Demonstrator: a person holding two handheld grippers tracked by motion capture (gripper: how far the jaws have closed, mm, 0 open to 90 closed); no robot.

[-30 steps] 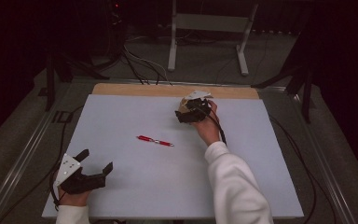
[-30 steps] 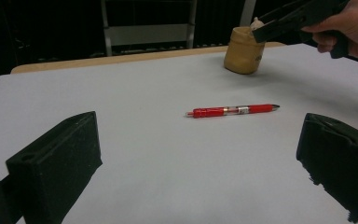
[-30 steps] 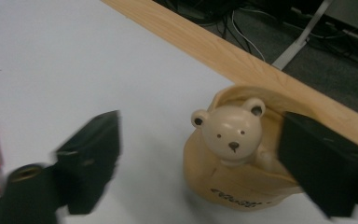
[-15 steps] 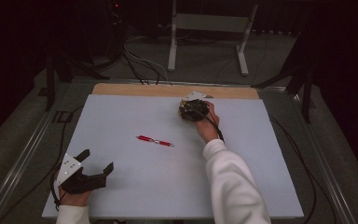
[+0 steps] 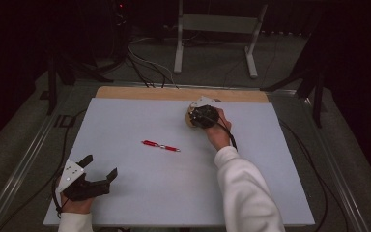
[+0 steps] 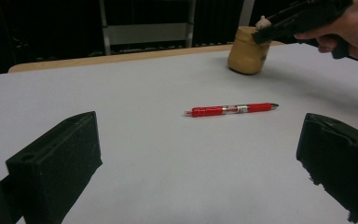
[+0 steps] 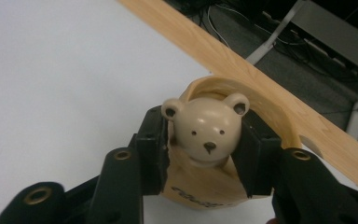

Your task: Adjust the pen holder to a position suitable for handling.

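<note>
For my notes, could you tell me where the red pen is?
In the high view, the red pen lies mid-table, between the left tool and the bear-shaped holder.

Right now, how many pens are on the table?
1. The red pen lies near the middle of the white table, apart from the bear-shaped holder farther back. None seems hidden.

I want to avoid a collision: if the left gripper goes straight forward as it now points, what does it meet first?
Most likely the red pen, lying crosswise on the white table ahead of the open left gripper; nothing lies nearer.
</note>
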